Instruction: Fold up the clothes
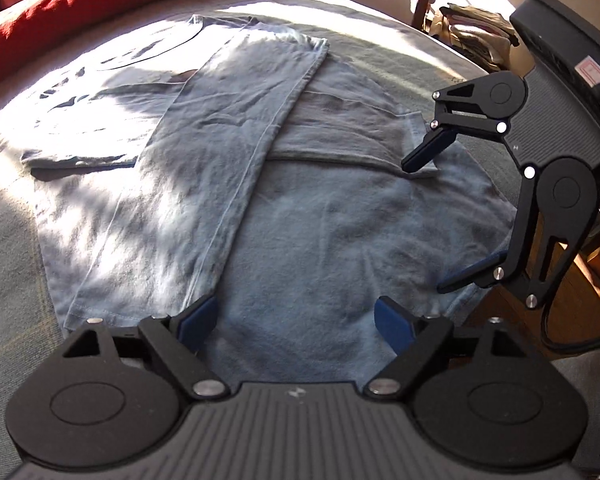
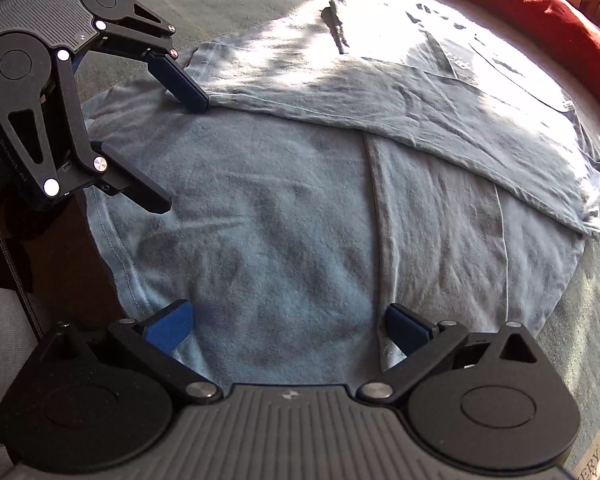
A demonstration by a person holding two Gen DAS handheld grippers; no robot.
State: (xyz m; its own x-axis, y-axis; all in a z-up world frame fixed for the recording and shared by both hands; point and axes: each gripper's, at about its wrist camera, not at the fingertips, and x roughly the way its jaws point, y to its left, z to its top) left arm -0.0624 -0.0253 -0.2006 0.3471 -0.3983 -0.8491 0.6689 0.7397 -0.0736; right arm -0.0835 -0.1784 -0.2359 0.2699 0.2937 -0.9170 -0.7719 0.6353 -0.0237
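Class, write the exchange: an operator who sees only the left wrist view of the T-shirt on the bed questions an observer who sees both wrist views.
Operator: I see the right gripper side-on. Is anything pinched in it?
Observer: No. The right gripper has its jaws open, with only flat T-shirt beneath.
Operator: Where does my left gripper stand on the cloth?
Observer: The left gripper is open; one fingertip sits at the corner of the folded flap. I cannot confirm contact.
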